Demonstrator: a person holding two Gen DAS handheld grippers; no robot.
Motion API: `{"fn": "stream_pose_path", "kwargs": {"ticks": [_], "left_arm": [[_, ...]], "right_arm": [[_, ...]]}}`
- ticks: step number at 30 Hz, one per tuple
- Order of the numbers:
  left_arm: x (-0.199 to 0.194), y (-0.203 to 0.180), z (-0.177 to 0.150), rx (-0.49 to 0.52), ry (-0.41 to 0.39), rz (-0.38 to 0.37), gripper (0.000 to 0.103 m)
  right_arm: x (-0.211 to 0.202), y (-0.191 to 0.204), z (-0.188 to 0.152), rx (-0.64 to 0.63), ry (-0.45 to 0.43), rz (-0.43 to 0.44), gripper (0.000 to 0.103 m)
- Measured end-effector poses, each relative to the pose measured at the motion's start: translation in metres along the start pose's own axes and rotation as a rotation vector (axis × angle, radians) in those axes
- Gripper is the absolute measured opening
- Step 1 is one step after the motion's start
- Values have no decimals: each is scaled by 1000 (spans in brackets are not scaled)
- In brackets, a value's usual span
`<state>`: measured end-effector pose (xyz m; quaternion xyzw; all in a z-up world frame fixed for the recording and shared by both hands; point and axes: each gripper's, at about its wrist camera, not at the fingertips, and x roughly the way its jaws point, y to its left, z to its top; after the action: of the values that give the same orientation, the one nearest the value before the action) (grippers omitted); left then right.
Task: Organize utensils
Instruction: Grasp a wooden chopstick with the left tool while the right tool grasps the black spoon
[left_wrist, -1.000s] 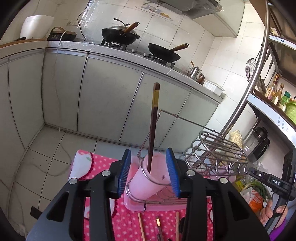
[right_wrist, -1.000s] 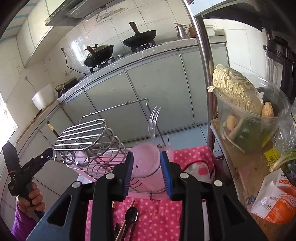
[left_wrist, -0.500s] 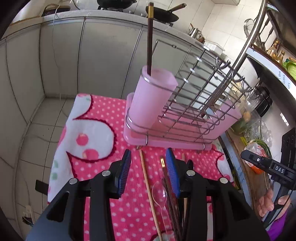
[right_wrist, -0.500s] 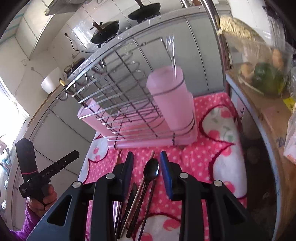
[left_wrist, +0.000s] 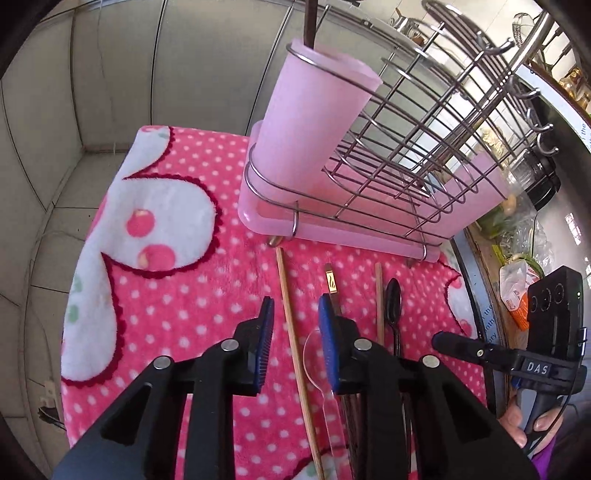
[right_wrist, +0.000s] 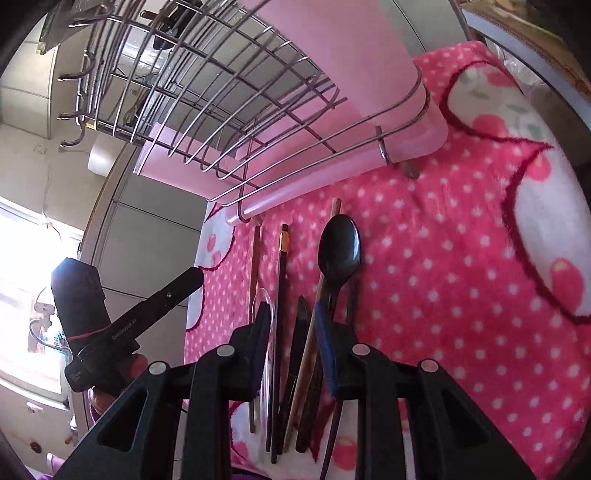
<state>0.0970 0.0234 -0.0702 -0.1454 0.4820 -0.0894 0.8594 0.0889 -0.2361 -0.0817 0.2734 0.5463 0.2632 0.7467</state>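
Observation:
Several utensils lie side by side on a pink dotted cloth (left_wrist: 177, 295): a wooden chopstick (left_wrist: 291, 332), a clear plastic spoon (left_wrist: 314, 350), a dark chopstick with a gold end (left_wrist: 331, 284) and a black spoon (right_wrist: 338, 254). A pink cup (left_wrist: 314, 122) in a wire drying rack (left_wrist: 417, 147) holds a dark chopstick (left_wrist: 309, 22). My left gripper (left_wrist: 295, 317) is open, low over the wooden chopstick. My right gripper (right_wrist: 293, 325) is open, low over the dark chopstick (right_wrist: 282, 295) and wooden chopstick (right_wrist: 310, 332).
The rack's pink drip tray (left_wrist: 332, 225) stands at the cloth's far edge. Grey cabinet doors (left_wrist: 110, 74) lie beyond. A shelf with food bags (left_wrist: 517, 280) is on the right. The other hand-held gripper shows in each view (left_wrist: 517, 362) (right_wrist: 110, 325).
Both grippers have dropped from the cups on the rack toward the utensils on the cloth and now sit close above them. Both stay open and empty.

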Motion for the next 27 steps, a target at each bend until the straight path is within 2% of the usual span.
{"fn": "stream_pose_path", "kwargs": {"ticks": [4,9,12,17,21,27], "left_arm": [[17,0,8,-13,64,-6,24],[42,-1,19,-17,140,21,24],[57,-2,22,-8,171,55,24],[76,-6,26,4,216,65,24],[89,-8,25,24,232,105,8],[85,-6,26,25,226,80,7]], "right_arm": [[17,-5,6,25,33,-9,25],[37,-12,9,43,71,-31,25],[50,-13,12,53,79,-44,25],[60,-16,19,58,94,-47,25],[72,-19,21,66,111,-40,24],[73,-21,22,67,94,-35,11]]}}
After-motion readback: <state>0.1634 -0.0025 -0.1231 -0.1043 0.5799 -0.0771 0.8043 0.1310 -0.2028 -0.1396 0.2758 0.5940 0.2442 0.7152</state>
